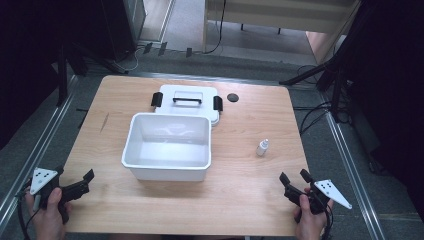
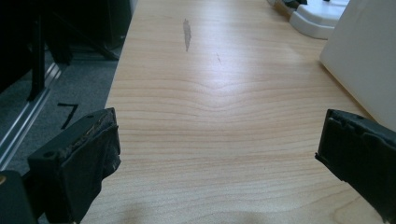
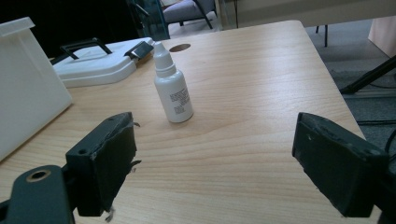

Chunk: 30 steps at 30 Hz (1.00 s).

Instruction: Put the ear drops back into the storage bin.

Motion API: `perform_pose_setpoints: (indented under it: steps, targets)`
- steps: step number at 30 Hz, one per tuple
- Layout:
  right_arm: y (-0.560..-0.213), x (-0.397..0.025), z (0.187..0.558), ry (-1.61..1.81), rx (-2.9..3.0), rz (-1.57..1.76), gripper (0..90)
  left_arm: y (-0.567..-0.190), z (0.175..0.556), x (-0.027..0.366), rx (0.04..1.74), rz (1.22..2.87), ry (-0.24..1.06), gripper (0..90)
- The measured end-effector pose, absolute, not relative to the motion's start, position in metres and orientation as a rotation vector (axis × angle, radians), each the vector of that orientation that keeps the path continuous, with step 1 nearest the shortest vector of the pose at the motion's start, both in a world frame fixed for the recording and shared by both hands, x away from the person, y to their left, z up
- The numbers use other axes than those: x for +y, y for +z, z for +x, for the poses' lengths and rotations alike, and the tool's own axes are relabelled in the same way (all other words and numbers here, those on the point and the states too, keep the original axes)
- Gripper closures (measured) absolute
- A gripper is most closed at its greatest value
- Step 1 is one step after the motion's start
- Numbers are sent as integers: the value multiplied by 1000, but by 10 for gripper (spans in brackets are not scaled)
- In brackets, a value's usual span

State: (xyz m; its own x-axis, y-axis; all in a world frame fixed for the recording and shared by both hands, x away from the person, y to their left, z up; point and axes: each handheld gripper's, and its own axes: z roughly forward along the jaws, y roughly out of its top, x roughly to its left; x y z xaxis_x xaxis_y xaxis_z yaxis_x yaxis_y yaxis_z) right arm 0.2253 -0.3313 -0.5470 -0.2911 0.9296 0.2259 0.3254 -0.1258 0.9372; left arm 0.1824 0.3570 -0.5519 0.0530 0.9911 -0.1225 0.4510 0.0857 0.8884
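Left black two-jaw gripper [image 1: 86, 180] held at near left table corner, jaws apart, empty. Right black two-jaw gripper [image 1: 295, 177] at near right corner, jaws apart, empty. Small white plastic dropper bottle [image 3: 173, 90] upright ahead of right gripper, well apart. Open white plastic bin [image 1: 168, 145] mid-table on light wooden tabletop [image 1: 250, 195]; white lid with black handle and clips [image 1: 186, 101] flat behind, touching.
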Motion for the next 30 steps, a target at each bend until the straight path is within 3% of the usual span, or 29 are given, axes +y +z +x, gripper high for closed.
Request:
perform_pose_setpoints:
  steps: [10, 23, 26, 30]
  targets:
    - [-546, -325, 228, 1360, 1651, 1398, 143, -552, 192, 353, 1499, 1583, 774, 3]
    - [-537, -327, 244, 1220, 1676, 1463, 181, -552, 190, 354, 1489, 1568, 769, 3]
    - [-532, -323, 248, 1139, 1764, 1397, 280, -552, 189, 354, 1489, 1566, 759, 3]
    - [-528, -323, 253, 1109, 1857, 1335, 293, -552, 190, 354, 1488, 1574, 760, 3]
